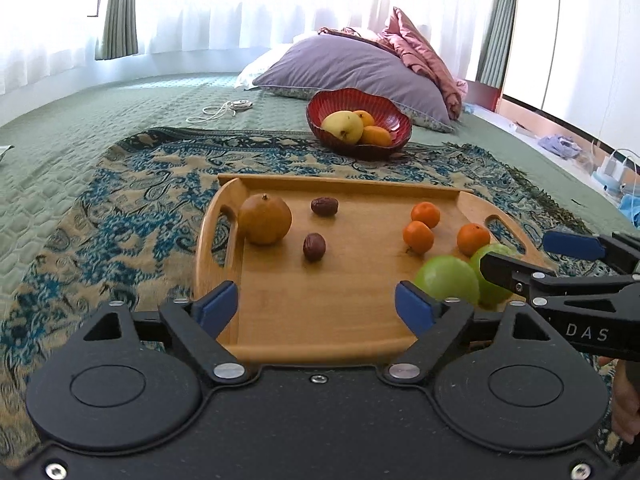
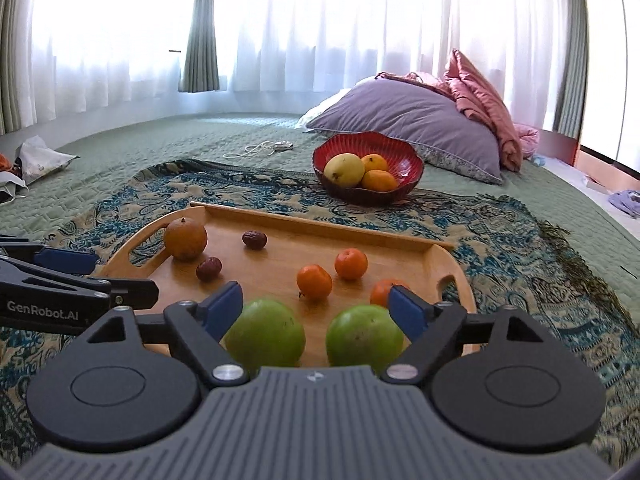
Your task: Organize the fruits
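A wooden tray [image 1: 340, 182] [image 2: 320, 220] lies on a patterned cloth. On it are a large orange [image 1: 265, 219] [image 2: 185, 239], two dark dates [image 1: 314, 246] [image 2: 208, 268], three mandarins [image 1: 418, 237] [image 2: 314, 282] and two green apples [image 1: 447, 278] [image 2: 264, 334]. My left gripper [image 1: 316, 300] is open over the tray's near edge, with nothing between its pads. My right gripper [image 2: 316, 302] is open at the near right corner. Both apples sit side by side just ahead of its pads, ungripped. Behind the tray, a red bowl [image 1: 360, 100] [image 2: 368, 148] holds a yellow fruit and two oranges.
The patterned cloth [image 1: 140, 200] covers a green quilted bed [image 1: 60, 128]. A purple pillow [image 1: 352, 68] and a pink blanket [image 1: 420, 48] lie behind the bowl. A white cord with a small device [image 2: 260, 148] is at the back, and crumpled bags [image 2: 36, 160] are far left.
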Demonstrator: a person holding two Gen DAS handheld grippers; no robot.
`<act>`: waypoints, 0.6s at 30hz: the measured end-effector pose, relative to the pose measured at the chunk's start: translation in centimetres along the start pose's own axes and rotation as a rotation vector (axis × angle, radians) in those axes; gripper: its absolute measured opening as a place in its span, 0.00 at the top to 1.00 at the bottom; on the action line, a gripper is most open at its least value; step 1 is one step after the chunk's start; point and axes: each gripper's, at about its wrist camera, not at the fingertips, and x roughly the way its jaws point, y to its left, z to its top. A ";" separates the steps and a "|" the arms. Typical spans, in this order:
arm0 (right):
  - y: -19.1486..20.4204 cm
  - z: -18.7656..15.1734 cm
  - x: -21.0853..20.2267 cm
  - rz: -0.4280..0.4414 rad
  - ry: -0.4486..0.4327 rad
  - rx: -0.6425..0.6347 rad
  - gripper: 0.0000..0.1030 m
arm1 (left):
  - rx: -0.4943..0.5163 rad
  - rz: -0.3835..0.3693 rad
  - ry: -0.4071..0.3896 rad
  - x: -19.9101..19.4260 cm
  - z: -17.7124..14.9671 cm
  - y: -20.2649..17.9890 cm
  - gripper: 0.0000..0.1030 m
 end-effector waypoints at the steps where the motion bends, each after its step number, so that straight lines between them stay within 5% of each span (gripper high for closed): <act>1: 0.0 -0.4 -0.3 -0.005 -0.004 0.006 0.12 | -0.003 0.002 -0.002 -0.2 -0.2 0.0 0.16; 18: 0.1 -5.1 -2.9 -0.075 -0.018 0.023 0.07 | 0.037 0.083 0.000 -1.3 -4.6 -1.0 0.07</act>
